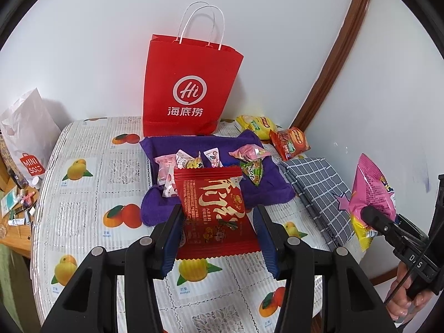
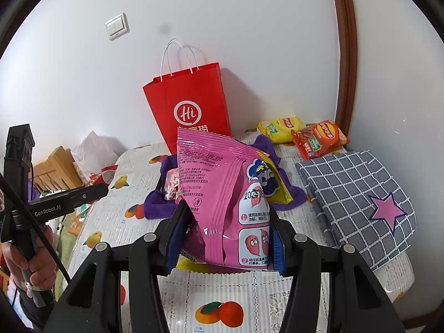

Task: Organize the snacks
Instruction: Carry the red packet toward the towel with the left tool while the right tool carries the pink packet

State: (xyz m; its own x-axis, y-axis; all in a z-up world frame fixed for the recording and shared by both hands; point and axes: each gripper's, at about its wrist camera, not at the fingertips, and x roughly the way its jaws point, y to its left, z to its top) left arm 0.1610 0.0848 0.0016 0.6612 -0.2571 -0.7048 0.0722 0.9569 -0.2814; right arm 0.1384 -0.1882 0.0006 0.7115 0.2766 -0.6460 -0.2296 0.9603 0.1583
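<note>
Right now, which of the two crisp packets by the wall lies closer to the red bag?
The yellow crisp packet; the orange crisp packet lies beyond it, farther from the red paper bag.

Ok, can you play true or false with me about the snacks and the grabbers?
1. The left gripper holds a red snack packet. True.
2. The right gripper is empty. False: it grips a pink snack bag.
3. The red paper bag lies flat on the table. False: it stands upright by the wall.
4. Small wrapped sweets lie on a purple cloth. True.
5. The grey checked cloth has a pink star. True.
</note>
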